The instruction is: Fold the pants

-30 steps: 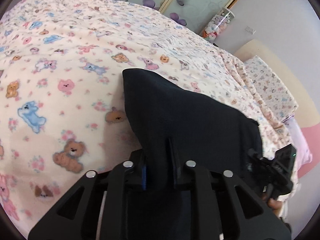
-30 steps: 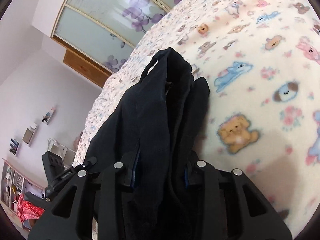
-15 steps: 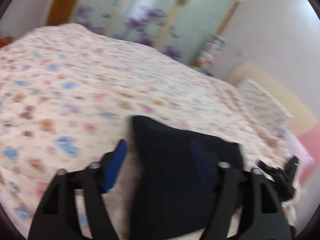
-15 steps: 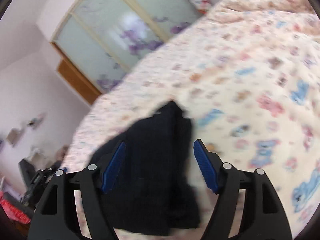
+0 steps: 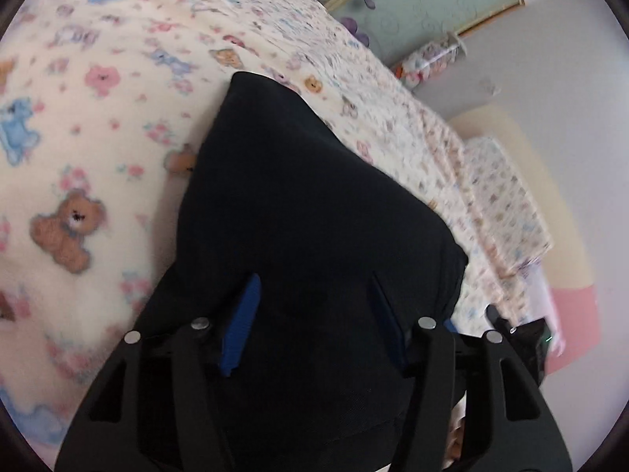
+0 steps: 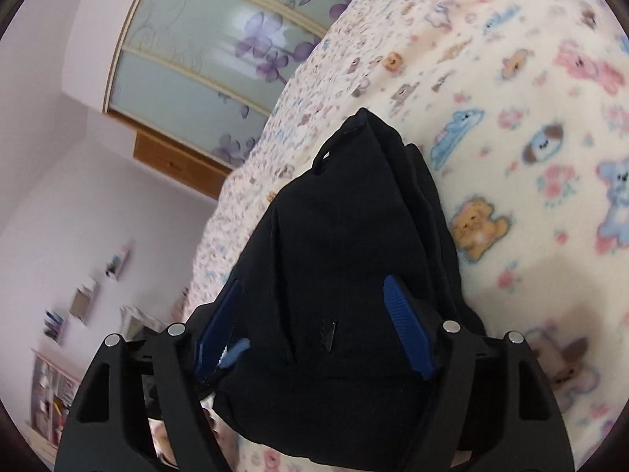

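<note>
The black pants [image 5: 298,204] lie folded in a thick bundle on the teddy-bear bedspread [image 5: 78,126]. My left gripper [image 5: 310,314] is open, its blue pads spread on either side of the bundle's near edge, low over the cloth. In the right wrist view the pants [image 6: 346,228] show a belt loop and a small label. My right gripper [image 6: 314,318] is open too, with its jaws straddling the other end of the bundle. The other gripper's body [image 5: 526,338] shows at the right edge of the left wrist view.
The bed's far edge meets a sliding wardrobe with purple flower panels [image 6: 220,59]. A pillow [image 5: 503,196] lies at the bed head on the right. Shelves and clutter [image 6: 70,314] stand against the wall beyond the bed's left side.
Both grippers were shut on the pants a second ago. They opened, let the bundle rest on the bed, lifted briefly, and now sit low again over its ends.
</note>
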Tool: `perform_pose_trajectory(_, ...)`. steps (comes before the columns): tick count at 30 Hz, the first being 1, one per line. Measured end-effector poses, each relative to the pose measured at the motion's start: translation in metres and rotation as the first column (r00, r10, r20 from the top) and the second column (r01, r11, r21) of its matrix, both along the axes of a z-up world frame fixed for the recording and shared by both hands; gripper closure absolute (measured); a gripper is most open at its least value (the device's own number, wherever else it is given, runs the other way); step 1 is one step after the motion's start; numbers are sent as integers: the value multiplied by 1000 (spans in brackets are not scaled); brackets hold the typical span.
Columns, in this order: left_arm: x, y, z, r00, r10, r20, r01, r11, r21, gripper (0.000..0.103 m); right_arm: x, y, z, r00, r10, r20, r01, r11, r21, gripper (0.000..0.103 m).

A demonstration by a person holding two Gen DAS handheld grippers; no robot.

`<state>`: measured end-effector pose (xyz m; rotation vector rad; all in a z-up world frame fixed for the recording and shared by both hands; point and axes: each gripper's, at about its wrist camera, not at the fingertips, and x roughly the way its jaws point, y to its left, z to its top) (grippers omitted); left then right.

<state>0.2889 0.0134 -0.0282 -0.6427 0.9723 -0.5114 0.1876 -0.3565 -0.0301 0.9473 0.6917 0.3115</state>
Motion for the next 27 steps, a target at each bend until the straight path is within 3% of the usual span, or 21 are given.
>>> perform_pose_trajectory(4,-13,-9,17,998,-31,48,26,995,96,42,-11,7,19,1000,8,6,-8,1000,-26,24)
perform_pose_trajectory(6,-31,-6,31,994,-29,105,16,992,129,27,-26,7,32,998,23,66,-22,1000,-13,23)
perform_pose_trajectory(10,-84,-12,53,961,-94,259,47,982,183,20,-58,13,47,988,78,130,-71,996,-57,17)
perform_pose_trajectory(13,-112,-26,55,941,-128,314,58,973,223,15,-70,25,44,984,119,134,-114,992,-45,15)
perform_pose_trajectory(15,-117,-34,50,938,-132,319,44,962,270,9,-71,28,35,989,110,100,-105,993,-48,5)
perform_pose_trajectory(18,-101,-43,22,963,-138,230,60,947,317,9,-56,25,7,997,80,21,-79,996,-39,4)
perform_pose_trajectory(21,-97,-50,14,957,-148,248,58,940,337,2,-53,26,0,996,68,56,-65,996,-63,4)
perform_pose_trajectory(25,-91,-65,11,954,-162,251,45,909,415,2,-52,36,4,995,81,67,-70,986,-152,1)
perform_pose_trajectory(27,-94,-63,13,952,-166,256,47,909,414,2,-53,37,7,995,80,64,-71,988,-138,1)
